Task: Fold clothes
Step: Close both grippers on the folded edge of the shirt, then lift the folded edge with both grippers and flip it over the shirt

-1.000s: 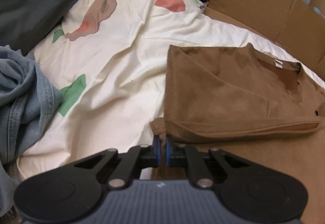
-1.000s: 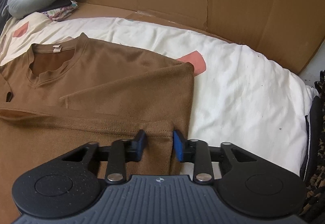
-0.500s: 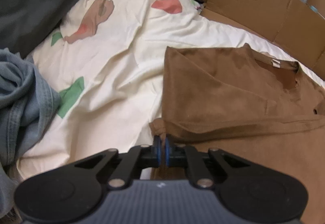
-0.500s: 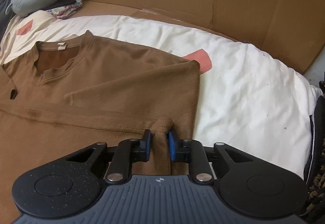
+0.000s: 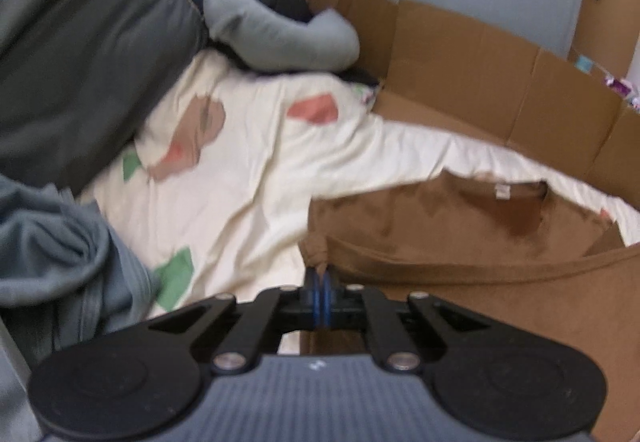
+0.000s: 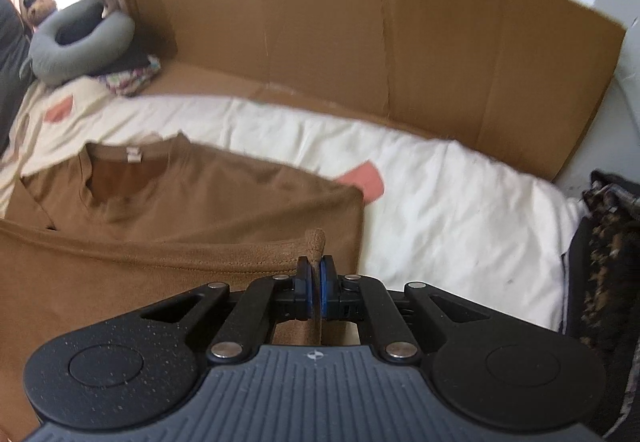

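Observation:
A brown T-shirt [image 5: 460,226] [image 6: 224,197] lies on a cream bedsheet [image 5: 260,177] [image 6: 460,209], collar and white label at the far end. Its near hem is raised off the bed and stretches between both grippers. In the left wrist view my left gripper [image 5: 321,282] is shut on the hem's left corner, a bunch of fabric poking up between the blue pads. In the right wrist view my right gripper [image 6: 316,266] is shut on the hem's right corner, with a fold of cloth sticking up above the pads.
A cardboard wall [image 6: 380,53] [image 5: 500,69] stands along the bed's far side. A grey neck pillow [image 5: 280,37] [image 6: 80,37] lies at the far end. A dark grey cushion [image 5: 80,41] and blue-grey clothing [image 5: 52,246] sit left. Dark patterned fabric [image 6: 608,250] lies right.
The right gripper closed onto the hem corner. Both grippers then rose, lifting the near hem off the bed; both views now tilt up and show more of the cardboard and wall.

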Available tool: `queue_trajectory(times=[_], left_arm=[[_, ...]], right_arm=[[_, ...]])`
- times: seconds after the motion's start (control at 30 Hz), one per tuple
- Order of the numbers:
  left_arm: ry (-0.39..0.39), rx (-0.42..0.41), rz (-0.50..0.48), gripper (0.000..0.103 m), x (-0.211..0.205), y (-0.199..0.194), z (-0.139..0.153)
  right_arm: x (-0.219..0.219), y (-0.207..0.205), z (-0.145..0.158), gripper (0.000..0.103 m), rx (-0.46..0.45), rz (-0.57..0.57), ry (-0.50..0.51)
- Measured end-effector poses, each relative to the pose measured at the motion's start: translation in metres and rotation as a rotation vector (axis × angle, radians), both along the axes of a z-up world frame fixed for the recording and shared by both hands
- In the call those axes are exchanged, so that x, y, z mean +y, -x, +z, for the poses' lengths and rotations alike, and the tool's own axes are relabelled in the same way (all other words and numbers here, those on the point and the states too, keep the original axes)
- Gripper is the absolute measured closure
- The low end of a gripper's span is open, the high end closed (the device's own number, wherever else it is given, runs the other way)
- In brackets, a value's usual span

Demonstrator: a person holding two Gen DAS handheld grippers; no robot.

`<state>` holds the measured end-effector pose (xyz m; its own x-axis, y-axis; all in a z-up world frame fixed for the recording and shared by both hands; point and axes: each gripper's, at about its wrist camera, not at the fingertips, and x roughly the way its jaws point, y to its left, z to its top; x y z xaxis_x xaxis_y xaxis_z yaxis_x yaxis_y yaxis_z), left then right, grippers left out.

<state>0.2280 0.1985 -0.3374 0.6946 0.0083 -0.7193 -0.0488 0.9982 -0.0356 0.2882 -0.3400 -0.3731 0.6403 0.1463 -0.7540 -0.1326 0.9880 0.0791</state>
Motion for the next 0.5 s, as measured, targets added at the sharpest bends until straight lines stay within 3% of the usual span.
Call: queue_trajectory(times=[0.5], left_arm=[[-0.035, -0.095, -0.029, 0.101, -0.015, -0.037, 0.033]], right_arm=[[-0.012, -0.015, 0.033, 0.102, -0.090, -0.049, -0.012]])
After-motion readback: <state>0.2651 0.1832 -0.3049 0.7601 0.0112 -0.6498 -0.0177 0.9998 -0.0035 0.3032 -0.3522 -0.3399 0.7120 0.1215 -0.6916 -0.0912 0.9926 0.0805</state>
